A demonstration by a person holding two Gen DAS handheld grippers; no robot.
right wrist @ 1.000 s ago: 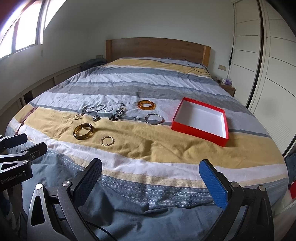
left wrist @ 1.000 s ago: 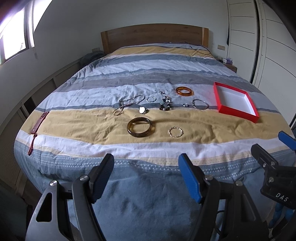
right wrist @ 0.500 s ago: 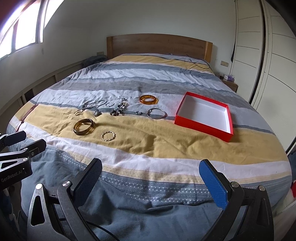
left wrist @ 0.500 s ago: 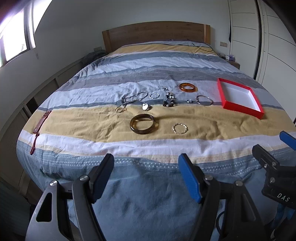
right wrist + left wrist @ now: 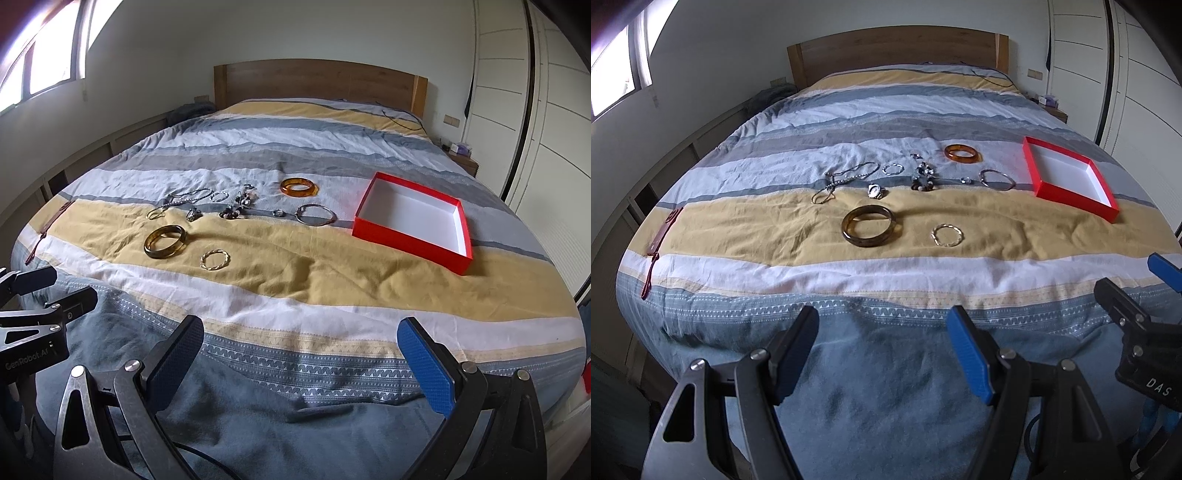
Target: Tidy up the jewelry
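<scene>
Both grippers hang over the foot of the bed with nothing between their fingers, the left gripper and the right gripper each with jaws spread wide. We see the jewelry loose on the striped duvet, and the red box empty to its right. We would start with the dark bangle or the twisted gold ring nearest us, closing across the band rather than pinching fabric, then carry it to the box.

both grippers advanced toward the bed, jewelry and red box nearer
</scene>
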